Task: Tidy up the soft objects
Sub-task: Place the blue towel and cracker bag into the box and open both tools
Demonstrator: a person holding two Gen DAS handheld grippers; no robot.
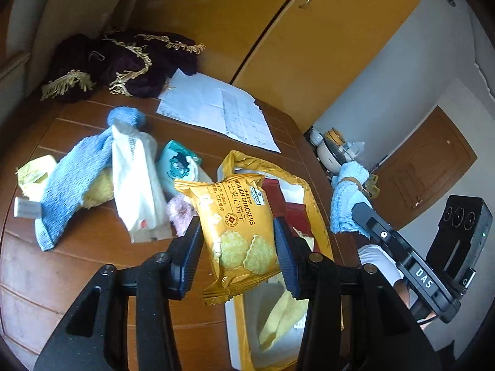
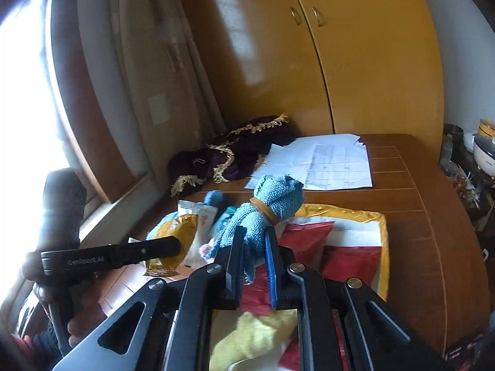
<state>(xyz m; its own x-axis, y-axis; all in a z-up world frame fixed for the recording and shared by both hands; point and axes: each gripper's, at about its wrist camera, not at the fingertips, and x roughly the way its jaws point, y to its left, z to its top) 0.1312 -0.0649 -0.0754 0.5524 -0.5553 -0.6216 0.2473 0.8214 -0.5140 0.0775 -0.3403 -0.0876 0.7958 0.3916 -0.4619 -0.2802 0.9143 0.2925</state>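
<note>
My left tool (image 1: 238, 244) is closed on a yellow cracker packet (image 1: 235, 225), pinched across its width near the lower half, with the crimped bottom edge hanging free below the pads. The packet sits lifted, low centre of the left wrist frame, over the near edge of a yellow-rimmed bag (image 1: 312, 204) lying open on the table (image 1: 46, 266). My right tool (image 2: 252, 256) is narrow, clamped on a rolled blue towel (image 2: 272, 204) bound with a tan band, which stands up between the pads at the centre of the right wrist frame, above the same bag.

The first risk is the packet: its film looks slick and puffed, so I judge it could slide down through the pads, or the crackers could crack if I squeeze harder. Dropping it from here might land it on the bag's rim rather than inside.

The second is the towel. I hold only the lower tail of the roll; most of its bulk is above the grip, so it could tip sideways or pull out of the band.

Both tools crowd the same bag mouth, at the right of the left wrist frame, and could knock together.

Further out, left of centre, a loose blue cloth (image 1: 71, 179), a white wrapper (image 1: 136, 182) and a small teal pack (image 1: 178, 164) lie heaped; a careless sweep could drag them.
</note>
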